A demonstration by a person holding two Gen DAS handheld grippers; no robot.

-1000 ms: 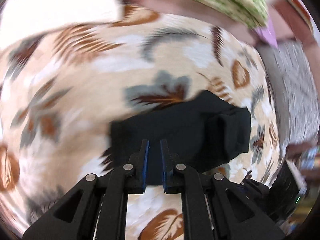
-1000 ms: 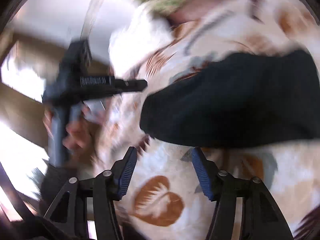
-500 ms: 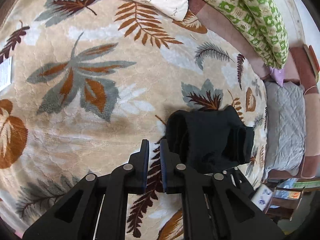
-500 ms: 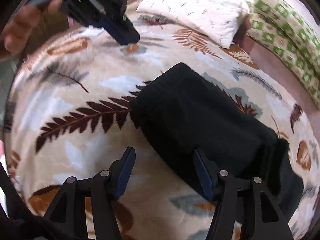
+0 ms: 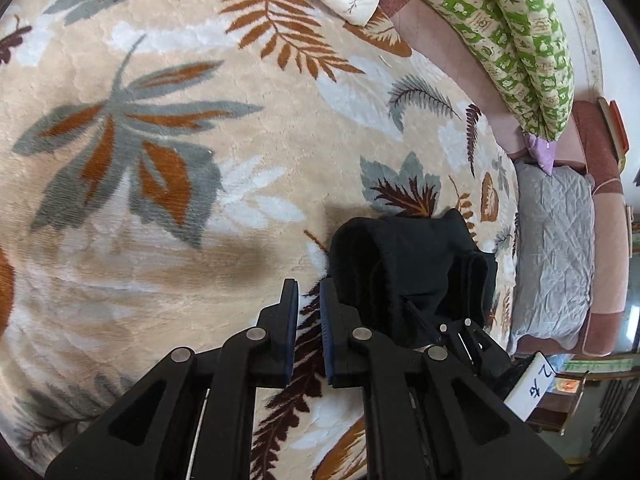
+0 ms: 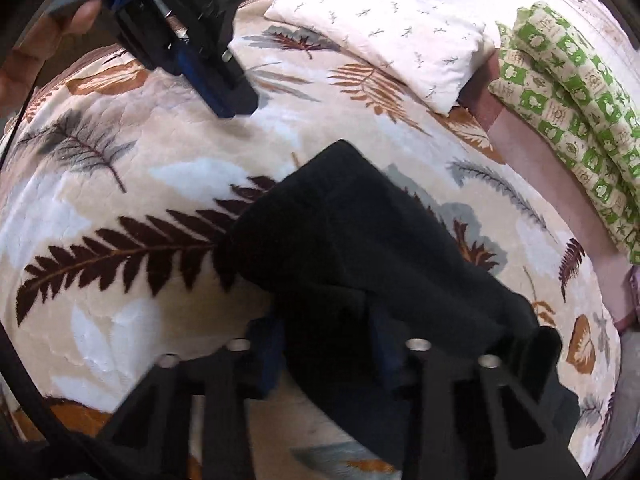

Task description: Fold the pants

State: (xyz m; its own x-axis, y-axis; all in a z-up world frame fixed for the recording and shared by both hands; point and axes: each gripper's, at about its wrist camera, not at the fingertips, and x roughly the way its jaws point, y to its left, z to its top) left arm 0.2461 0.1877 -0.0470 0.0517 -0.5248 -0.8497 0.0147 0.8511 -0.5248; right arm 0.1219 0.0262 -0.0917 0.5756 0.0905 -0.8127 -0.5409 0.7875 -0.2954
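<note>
The right gripper (image 6: 324, 356) is nearest in its own view. A second ago its jaws stood wide above the blanket (image 5: 168, 248) with nothing between them. Now they are closing, and the near edge of the pants (image 6: 360, 248) lies between them. The pads look to press already on the cloth, though this part is blurred. I judge that the right hand takes the edge for one more fold, or to lift the bundle.

The left gripper (image 5: 309, 304) is narrow, its pads almost together, and it holds nothing. A second ago the pants lay straight ahead of it; now they lie just to its right, and its tips hang over a dark leaf of the blanket. So the left hand seems to be done with its part for the moment.

The pants are already a thick black bundle of several layers, on the blanket, so the task looks near its end.

Farther away are a white pillow (image 6: 380, 28) and a green patterned one (image 6: 560, 92). No container shows in either view, so there is nothing to tell about contents.
</note>
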